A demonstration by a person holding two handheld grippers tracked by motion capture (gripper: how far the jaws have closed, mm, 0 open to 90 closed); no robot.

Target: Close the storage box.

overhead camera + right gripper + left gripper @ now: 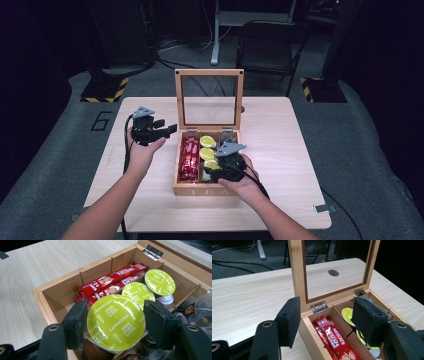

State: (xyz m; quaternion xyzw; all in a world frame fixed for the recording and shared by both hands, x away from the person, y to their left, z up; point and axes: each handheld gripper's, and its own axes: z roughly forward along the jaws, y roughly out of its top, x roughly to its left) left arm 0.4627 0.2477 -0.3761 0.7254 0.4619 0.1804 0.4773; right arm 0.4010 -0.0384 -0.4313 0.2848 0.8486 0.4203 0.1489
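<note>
Closest up, the right gripper (pixel 113 325) has its jaws around a green-lidded coffee capsule (pixel 115 321) in the middle compartment of the wooden box (pixel 60 290), red coffee sticks (pixel 112 281) in the next compartment, while the left gripper (pixel 328 322) hangs wide open, empty, just left of the box.

Upright glazed lid (pixel 209 98) blocks the rear of the wooden box (pixel 206 189); sachets (pixel 190 152), green capsules (pixel 207 141) and the right hand-held gripper (pixel 216 172) crowd its compartments; bare bench (pixel 280 145) lies open on both sides
</note>
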